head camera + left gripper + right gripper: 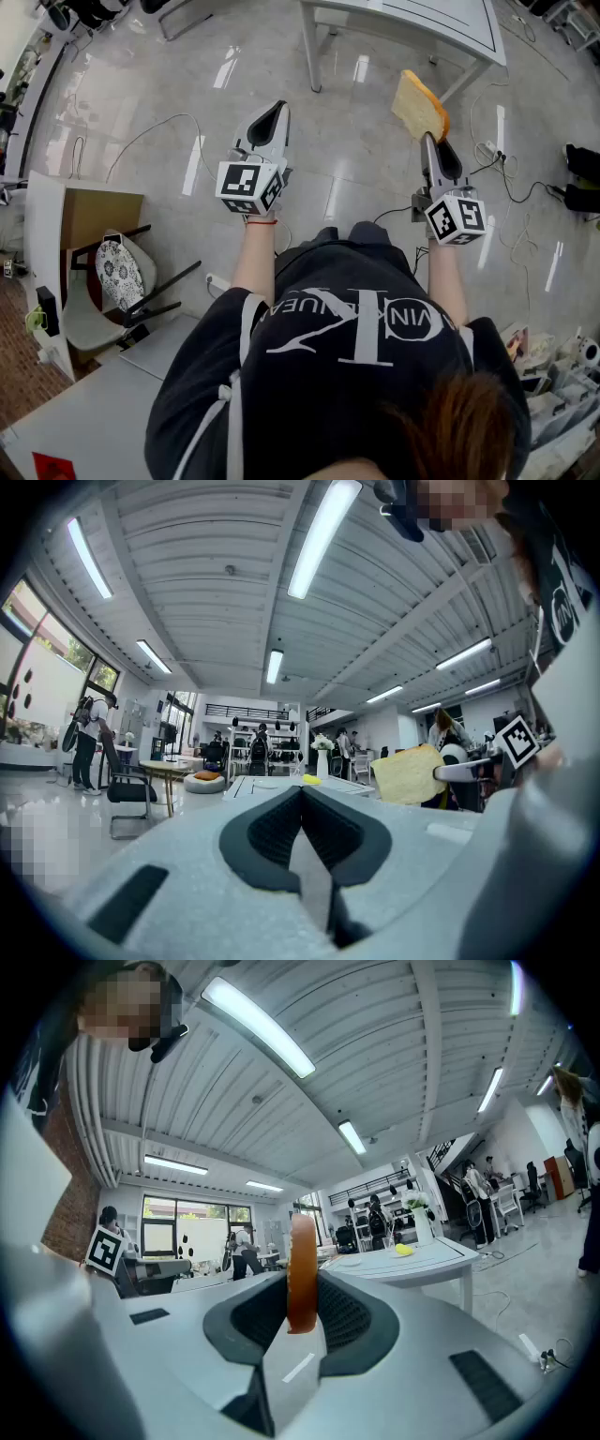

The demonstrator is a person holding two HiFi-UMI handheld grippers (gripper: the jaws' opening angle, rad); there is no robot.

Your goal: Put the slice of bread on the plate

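The bread slice [418, 104] is pale with an orange-brown crust. It stands up from the tip of my right gripper [431, 141], which is shut on its lower edge and held level over the floor. In the right gripper view the bread slice [302, 1269] shows edge-on between the two dark pads. My left gripper [274, 114] is shut with nothing in it, level beside the right one. From the left gripper view, the bread slice [412, 774] hangs at the right. A white table [412, 21] stands ahead; a small pale dish [348, 1261] seems to lie on it.
On the table [422, 1262] are a yellow item [404, 1250] and a vase of flowers [417, 1215]. A chair [117, 281] and a white cabinet [47, 244] stand at my left. Cables [506, 178] lie on the glossy floor. People and desks fill the far room.
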